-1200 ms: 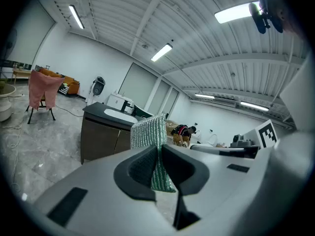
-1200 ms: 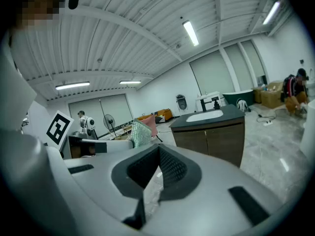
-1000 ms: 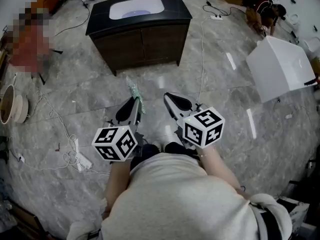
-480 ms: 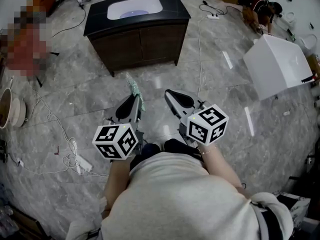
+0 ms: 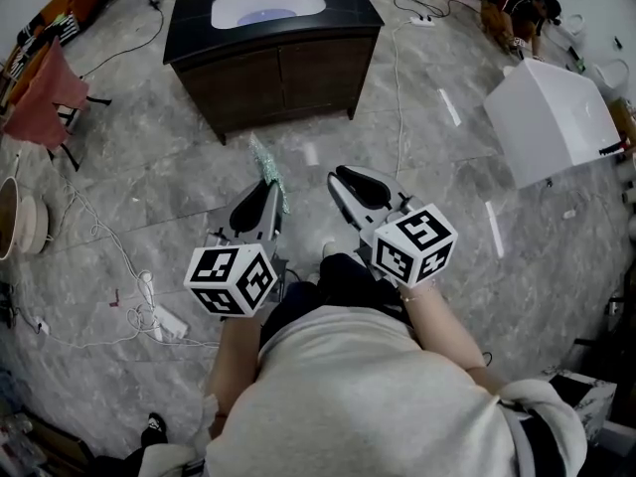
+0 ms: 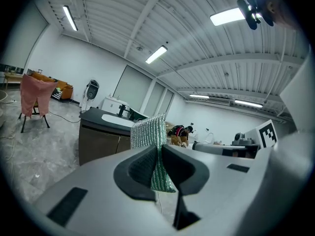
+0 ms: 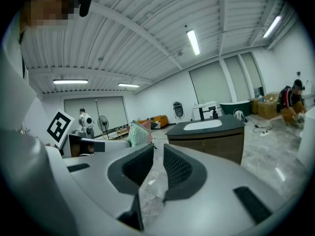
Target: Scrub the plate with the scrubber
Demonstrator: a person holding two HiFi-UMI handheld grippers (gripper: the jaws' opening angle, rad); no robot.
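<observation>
Standing on a grey marbled floor (image 5: 149,177), facing a dark vanity cabinet (image 5: 283,68) with a white basin (image 5: 268,6) near the floor's far edge. In the left gripper (image 5: 268,193), pinched tight between both pads, the green mesh scrubber (image 5: 266,167), upright on its edge and poking out past the fingertips toward the cabinet. Seen along that gripper's own jaws: pressed onto the scrubber's lower part, with the upper part free above them. On the right gripper (image 5: 341,177), just beside the left and about level with it: jaws partly spread, having just been opening, with only bare floor showing through the gap, so no grip on anything. Both held low in front of the body, marker cubes nearest the chest. Toward the floor's right edge, a tilted white box (image 5: 552,117); near the far right corner, a crouching person (image 5: 517,8). By the left edge, a chair (image 5: 45,82) draped in red cloth, and nearer, a white power strip (image 5: 164,321) with a loose cable.
</observation>
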